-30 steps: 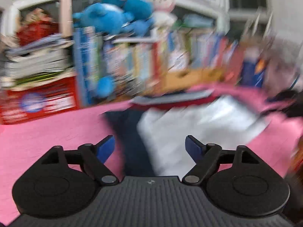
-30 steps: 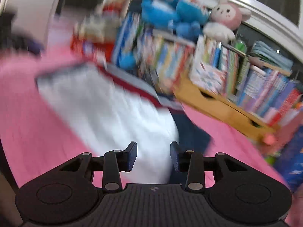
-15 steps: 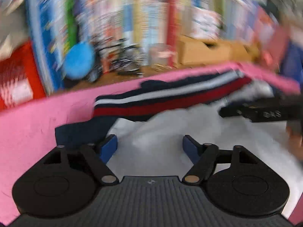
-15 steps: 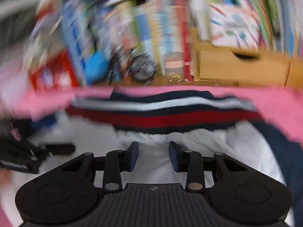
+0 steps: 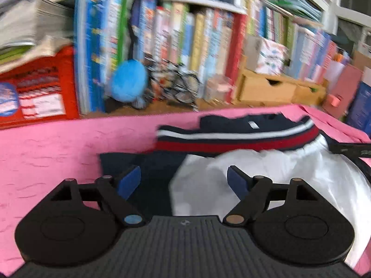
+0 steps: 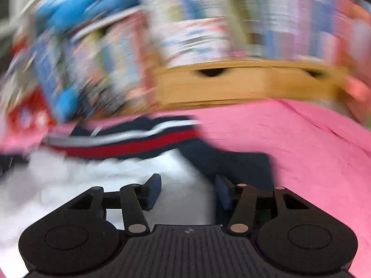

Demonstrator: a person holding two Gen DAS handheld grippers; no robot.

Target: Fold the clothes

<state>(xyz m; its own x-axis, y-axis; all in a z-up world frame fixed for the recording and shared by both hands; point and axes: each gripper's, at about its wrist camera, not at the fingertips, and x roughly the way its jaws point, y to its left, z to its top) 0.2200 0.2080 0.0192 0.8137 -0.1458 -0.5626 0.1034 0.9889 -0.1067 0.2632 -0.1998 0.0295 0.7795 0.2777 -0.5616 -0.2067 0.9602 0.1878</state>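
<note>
Hovering over the garment [image 5: 266,176] spread on the pink cloth [image 5: 58,143], my left gripper [image 5: 184,181] stood wide and empty, jaws just reopened. My right gripper [image 6: 187,191], half open, had been opening, gripping nothing. Step, I judged: reaching for the sleeves; next, pinch each sleeve edge.

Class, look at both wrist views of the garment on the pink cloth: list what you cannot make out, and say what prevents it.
- Left wrist view: the near edge of the white-and-navy garment is hidden behind the left tongs.
- Left wrist view: the right tongs are cut off by the right edge.
- Right wrist view: book titles on the shelf are lost to motion blur.
- Right wrist view: the small label by the striped collar is blurred and unreadable.
</note>
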